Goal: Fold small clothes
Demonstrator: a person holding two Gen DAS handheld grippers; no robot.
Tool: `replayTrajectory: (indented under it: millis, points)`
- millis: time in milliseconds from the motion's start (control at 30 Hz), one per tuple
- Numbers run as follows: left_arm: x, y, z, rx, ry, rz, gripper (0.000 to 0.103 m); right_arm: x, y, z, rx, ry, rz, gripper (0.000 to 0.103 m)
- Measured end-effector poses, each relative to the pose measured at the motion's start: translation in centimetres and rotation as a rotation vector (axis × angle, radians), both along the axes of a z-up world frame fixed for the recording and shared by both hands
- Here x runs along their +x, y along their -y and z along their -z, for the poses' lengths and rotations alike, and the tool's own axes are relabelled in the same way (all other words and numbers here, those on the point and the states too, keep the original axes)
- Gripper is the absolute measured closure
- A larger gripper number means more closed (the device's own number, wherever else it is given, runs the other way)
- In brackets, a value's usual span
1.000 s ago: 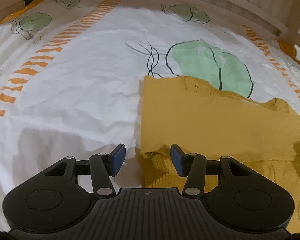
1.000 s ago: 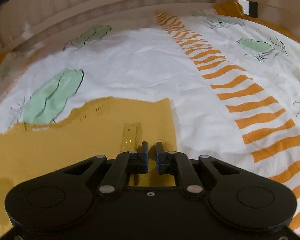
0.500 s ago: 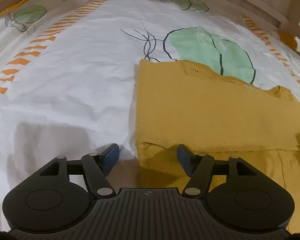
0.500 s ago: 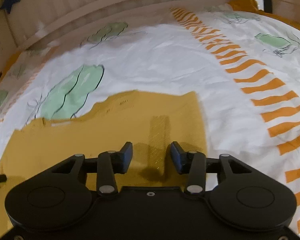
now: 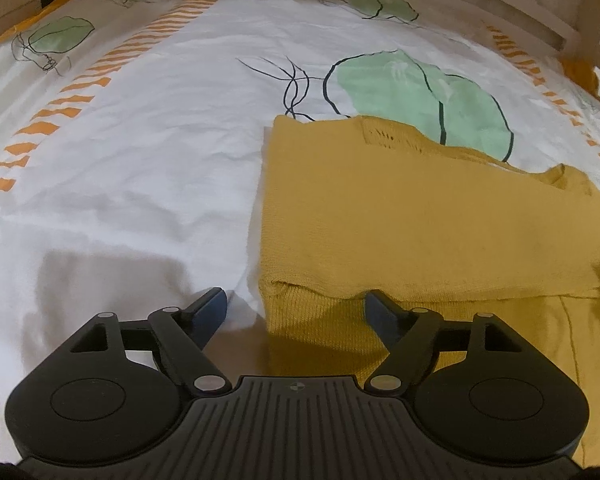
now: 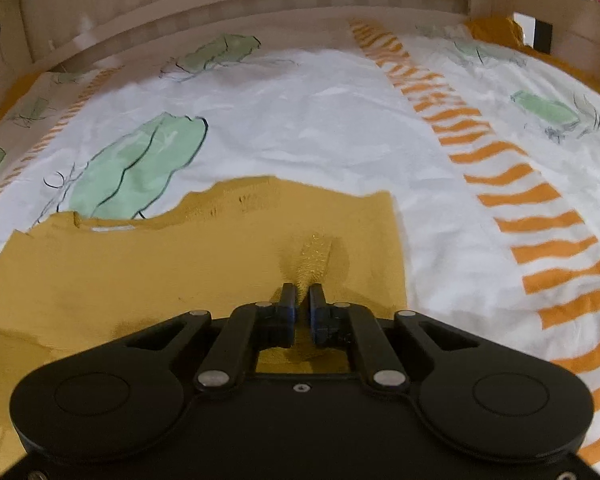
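Mustard-yellow knitted garment [image 5: 420,232] lies flat on the bed, on a white duvet cover printed with green leaves and orange dashed stripes [image 5: 148,168]. It's folded: an upper layer sits over a ribbed lower layer, fold edge running across just ahead of the left gripper [image 5: 296,312].

Left gripper: jaws spread wide, holding nothing. Left finger is over bare duvet, right finger over the ribbed lower layer, and the garment's near-left corner sits between them. Can't tell whether the fingertips touch the fabric or hover.

Right gripper [image 6: 303,300]: jaws nearly together with only a thin slit between the blue pads. A small raised ridge of knit [image 6: 316,256] puckers up just ahead of the tips, near the garment's right edge. The pinch point itself is hidden by the fingers, so whether cloth is actually caught between the pads can't be told.

Hard to read:
- Garment's right part is cut off by the frame in the left wrist view; its left part is cut off in the right wrist view.
- Near edge of the garment is hidden under both gripper bodies.
- A wavy far edge with small knit holes [image 6: 244,200] shows, but not the garment type.
- Pale wooden bed rail [image 6: 260,4] behind is blurred.
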State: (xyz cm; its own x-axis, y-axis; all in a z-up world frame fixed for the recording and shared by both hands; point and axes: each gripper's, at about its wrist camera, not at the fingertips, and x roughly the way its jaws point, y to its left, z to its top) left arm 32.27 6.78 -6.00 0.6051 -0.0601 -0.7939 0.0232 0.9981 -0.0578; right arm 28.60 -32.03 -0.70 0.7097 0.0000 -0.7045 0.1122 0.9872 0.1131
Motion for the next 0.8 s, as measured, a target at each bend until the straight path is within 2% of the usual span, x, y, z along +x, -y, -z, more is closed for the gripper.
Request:
replayTrajectory:
  millis: [67, 133, 200, 267, 433, 500, 600, 700, 800]
  points:
    - [-0.1, 0.0, 0.0, -0.001, 0.004, 0.004, 0.027, 0.0, -0.3, 0.4, -0.016, -0.001, -0.008, 0.082]
    - [-0.2, -0.1, 0.0, 0.0, 0.005, 0.011, 0.027, 0.0, -0.4, 0.3, -0.033, 0.004, -0.002, 0.071]
    - [-0.3, -0.2, 0.0, -0.002, 0.008, 0.009, 0.027, -0.1, -0.3, 0.3, -0.05, 0.009, 0.016, 0.045]
    - [-0.4, -0.1, -0.1, -0.002, 0.009, 0.006, 0.028, -0.3, 0.0, 0.3, -0.059, 0.012, 0.034, 0.038]
    - [-0.6, 0.0, -0.3, 0.009, 0.013, -0.016, 0.029, -0.5, 0.7, -0.2, -0.064, 0.015, 0.068, 0.035]
    - [-0.7, 0.0, -0.8, 0.014, 0.021, -0.04, 0.036, -0.7, 0.8, -0.7, -0.062, 0.032, 0.075, 0.03]
    - [-1.2, -0.3, -1.5, 0.007, 0.042, -0.085, 0.041, -1.2, 1.0, -1.5, -0.06, 0.054, 0.07, 0.024]
    - [-2.1, -0.6, -2.8, -0.02, 0.082, -0.106, 0.041, -2.0, 1.1, -2.4, -0.058, 0.076, 0.064, 0.022]
    - [-3.4, -0.5, -4.2, 0.004, 0.145, -0.096, 0.041, -2.9, 1.5, -3.5, -0.053, 0.106, 0.064, 0.019]
